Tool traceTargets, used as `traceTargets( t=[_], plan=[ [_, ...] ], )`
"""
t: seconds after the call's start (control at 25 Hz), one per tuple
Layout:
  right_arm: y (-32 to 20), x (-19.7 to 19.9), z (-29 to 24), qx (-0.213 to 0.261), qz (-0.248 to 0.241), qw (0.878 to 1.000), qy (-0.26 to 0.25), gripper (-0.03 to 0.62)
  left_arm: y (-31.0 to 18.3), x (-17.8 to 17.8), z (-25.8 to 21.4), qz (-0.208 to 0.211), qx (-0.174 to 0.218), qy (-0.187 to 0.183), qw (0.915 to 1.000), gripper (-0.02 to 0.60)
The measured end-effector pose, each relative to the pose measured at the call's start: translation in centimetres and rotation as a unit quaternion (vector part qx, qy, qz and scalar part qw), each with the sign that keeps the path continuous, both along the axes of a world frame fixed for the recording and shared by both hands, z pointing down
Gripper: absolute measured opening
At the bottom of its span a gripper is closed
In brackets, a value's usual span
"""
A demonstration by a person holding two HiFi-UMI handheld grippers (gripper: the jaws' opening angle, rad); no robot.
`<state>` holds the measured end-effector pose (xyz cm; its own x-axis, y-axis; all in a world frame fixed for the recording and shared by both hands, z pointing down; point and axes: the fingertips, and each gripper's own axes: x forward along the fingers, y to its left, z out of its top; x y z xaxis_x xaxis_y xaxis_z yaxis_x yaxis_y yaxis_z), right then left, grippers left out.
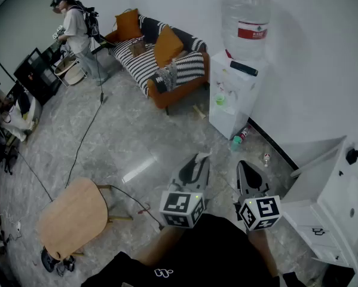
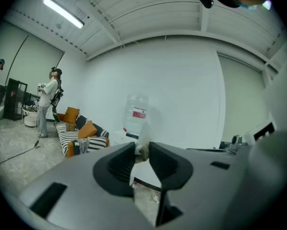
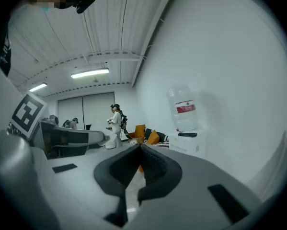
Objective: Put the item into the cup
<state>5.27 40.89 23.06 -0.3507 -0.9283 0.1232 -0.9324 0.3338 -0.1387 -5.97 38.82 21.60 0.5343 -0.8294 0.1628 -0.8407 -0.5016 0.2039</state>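
Observation:
My left gripper (image 1: 201,158) is held above the floor and is shut on a small pale crumpled item (image 2: 141,149), which pokes out between the tips of my left gripper (image 2: 142,145). A small green cup (image 1: 220,100) stands in the tap recess of the white water dispenser (image 1: 233,91), well ahead of both grippers. My right gripper (image 1: 246,166) hangs beside the left one. In the right gripper view the jaws of my right gripper (image 3: 139,146) meet with nothing between them. The dispenser's big bottle (image 2: 135,116) shows ahead in the left gripper view.
A striped sofa with orange cushions (image 1: 161,58) stands at the back. A wooden chair (image 1: 71,217) and a floor cable (image 1: 86,133) lie left. A white cabinet (image 1: 334,202) is at right. A teal cup and a bottle (image 1: 238,137) lie by the dispenser's foot. A person (image 1: 77,34) stands far left.

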Motion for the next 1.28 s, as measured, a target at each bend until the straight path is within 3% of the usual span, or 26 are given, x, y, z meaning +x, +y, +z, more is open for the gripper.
traceTargets(
  t=[0.68,1.28],
  plan=[
    [1.7,0.5,0.1,-0.002,0.019,1.000,0.008,0.008,2.0,-0.1,-0.6,0.002,0.007,0.008,0.9999,0.095],
    [2.1,2.6,0.4,0.005,0.037,0.999,0.004,0.008,1.5,1.9,-0.1,0.041,0.000,0.027,0.9988,0.095]
  ],
)
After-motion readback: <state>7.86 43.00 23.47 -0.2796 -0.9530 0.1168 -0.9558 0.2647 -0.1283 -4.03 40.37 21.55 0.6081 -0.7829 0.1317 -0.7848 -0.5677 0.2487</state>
